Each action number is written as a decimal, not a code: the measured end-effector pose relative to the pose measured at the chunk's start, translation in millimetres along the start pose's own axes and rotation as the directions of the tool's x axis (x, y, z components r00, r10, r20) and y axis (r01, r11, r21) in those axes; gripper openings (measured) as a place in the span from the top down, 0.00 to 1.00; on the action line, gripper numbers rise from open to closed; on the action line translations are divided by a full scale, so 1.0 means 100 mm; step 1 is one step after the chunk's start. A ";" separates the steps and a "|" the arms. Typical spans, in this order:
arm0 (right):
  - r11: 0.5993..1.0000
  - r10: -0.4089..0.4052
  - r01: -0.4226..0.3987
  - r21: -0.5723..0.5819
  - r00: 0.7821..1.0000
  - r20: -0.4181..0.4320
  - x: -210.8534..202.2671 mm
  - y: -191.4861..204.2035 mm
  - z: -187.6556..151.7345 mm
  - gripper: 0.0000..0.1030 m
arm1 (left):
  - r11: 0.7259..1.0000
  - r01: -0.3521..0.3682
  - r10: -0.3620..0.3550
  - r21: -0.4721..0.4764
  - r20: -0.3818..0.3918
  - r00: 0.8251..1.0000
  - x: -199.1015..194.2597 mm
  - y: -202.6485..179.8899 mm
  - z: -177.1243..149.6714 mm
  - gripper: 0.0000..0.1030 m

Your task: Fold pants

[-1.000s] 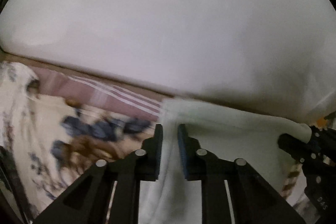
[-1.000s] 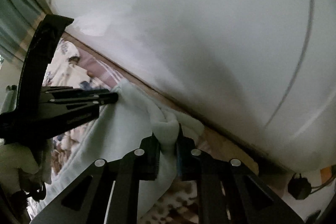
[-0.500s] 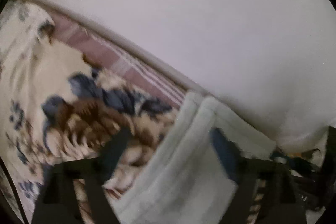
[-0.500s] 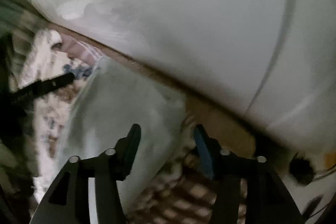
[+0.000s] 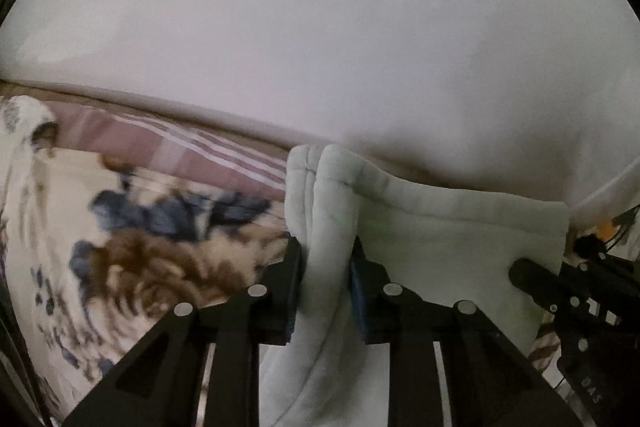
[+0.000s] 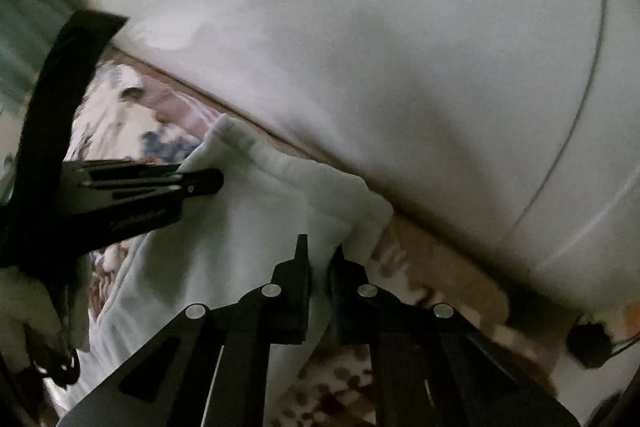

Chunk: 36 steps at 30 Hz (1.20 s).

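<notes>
The left gripper is clamped on a bunched corner of the pale green pants; the right gripper pinches the opposite corner. Beyond both, the patterned blanket meets a white wall.

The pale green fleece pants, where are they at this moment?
The pale green fleece pants lie on the floral blanket below the white wall, pinched by the left gripper and right gripper.
</notes>
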State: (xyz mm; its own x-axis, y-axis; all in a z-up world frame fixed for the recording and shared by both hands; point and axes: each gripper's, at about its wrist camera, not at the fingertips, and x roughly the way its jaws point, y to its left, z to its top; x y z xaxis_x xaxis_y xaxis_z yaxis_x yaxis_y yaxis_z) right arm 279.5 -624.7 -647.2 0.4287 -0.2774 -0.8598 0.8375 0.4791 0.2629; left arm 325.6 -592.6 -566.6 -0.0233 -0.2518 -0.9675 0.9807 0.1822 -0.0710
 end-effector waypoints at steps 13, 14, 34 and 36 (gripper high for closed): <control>0.997 0.050 -0.036 0.068 0.974 -0.221 0.45 -0.14 0.19 0.39 | 0.969 0.064 -0.072 -0.240 -0.026 0.997 0.06 0.40 0.10 0.58; 0.994 0.079 -0.062 0.085 0.976 -0.205 0.38 -0.18 0.17 0.19 | 0.961 0.062 -0.061 -0.271 0.014 0.998 -0.09 0.48 0.03 0.45; 0.784 0.570 -0.473 0.403 0.805 -0.165 1.31 -0.21 -0.15 0.52 | 0.634 0.012 -0.013 -0.773 0.005 1.000 -0.59 1.01 -2.92 0.02; 0.788 0.567 -0.476 0.391 0.809 -0.158 1.33 -0.16 -0.09 0.61 | 0.606 0.017 -0.003 -0.796 0.018 1.000 -0.64 1.02 -2.94 0.00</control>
State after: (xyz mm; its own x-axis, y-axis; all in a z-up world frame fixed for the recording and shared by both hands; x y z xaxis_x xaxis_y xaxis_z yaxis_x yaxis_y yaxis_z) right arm 320.2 -661.7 -770.2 0.7676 0.1790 -0.6154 0.5883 0.1843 0.7874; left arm 369.7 -278.6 -582.9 -0.0227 -0.2699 -0.9626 0.4392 0.8623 -0.2521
